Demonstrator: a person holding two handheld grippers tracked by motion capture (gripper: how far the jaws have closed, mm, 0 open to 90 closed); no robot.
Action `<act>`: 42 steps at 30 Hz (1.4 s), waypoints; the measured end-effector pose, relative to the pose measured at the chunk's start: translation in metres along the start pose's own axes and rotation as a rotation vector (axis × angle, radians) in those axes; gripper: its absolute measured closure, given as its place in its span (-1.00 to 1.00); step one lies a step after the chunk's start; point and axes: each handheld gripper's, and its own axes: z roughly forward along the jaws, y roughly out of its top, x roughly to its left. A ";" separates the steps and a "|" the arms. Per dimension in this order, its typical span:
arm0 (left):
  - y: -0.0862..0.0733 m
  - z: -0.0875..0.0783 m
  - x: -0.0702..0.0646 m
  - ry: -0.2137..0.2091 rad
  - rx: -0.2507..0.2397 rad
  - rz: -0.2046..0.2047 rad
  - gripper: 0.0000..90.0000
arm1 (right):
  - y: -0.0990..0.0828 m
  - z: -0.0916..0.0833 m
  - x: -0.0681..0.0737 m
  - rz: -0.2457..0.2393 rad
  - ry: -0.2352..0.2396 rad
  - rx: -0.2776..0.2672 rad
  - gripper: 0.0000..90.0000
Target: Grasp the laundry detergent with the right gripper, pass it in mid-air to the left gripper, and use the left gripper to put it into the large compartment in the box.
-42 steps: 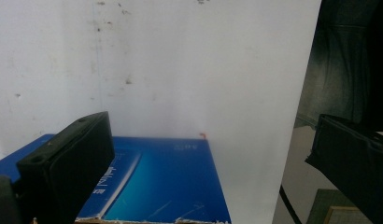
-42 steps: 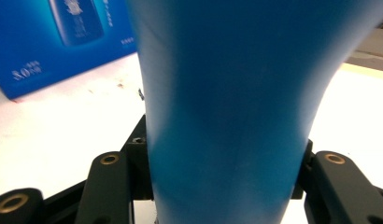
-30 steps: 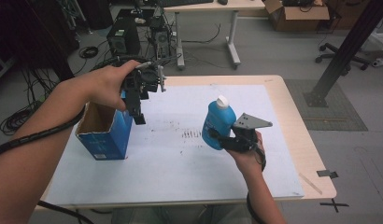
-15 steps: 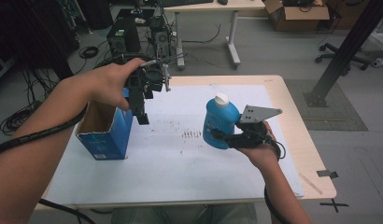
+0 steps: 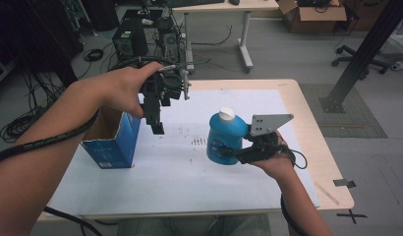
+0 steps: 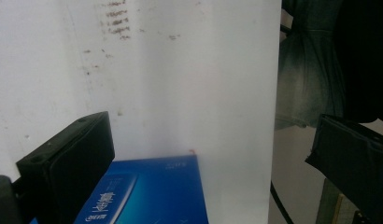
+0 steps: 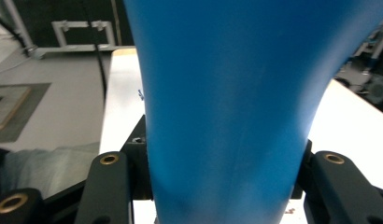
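Near the counter's (image 5: 307,123) left edge stands an open-topped blue cardboard box (image 5: 113,142), its mouth turned up, which looks ready to take something dropped in from above. The left tool (image 5: 157,129) hangs over the white sheet just right of that box, pointing down; in the left gripper view its black jaws stand wide apart with nothing between them, so it is released, probably waiting to steady the box or help guide the load.

Toward the counter's right half, the right tool (image 5: 228,155) is clenched on the blue plastic bottle with a white cap (image 5: 225,136), grasping it low on the body so the bottle stays upright and the cap is left free. The bottle sits lifted above the white sheet, between the box and the counter's right edge. It is a squat, rounded bottle, glossy bright blue, with a pale label on its front; in the right gripper view its smooth body narrows down to where the two jaws press either side.
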 end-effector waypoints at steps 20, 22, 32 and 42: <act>0.020 0.001 -0.015 -0.002 0.011 0.069 -1.00 | -0.013 0.033 -0.011 0.007 0.148 0.007 0.03; 0.021 0.001 -0.016 0.001 0.009 0.069 -1.00 | -0.012 0.038 -0.012 0.008 0.153 0.007 0.03; 0.022 0.003 -0.018 0.002 0.005 0.073 -1.00 | -0.009 0.056 -0.015 0.003 0.171 0.002 0.02; 0.022 0.014 -0.016 -0.012 -0.006 0.070 -1.00 | -0.006 0.072 -0.014 -0.011 0.184 0.011 0.02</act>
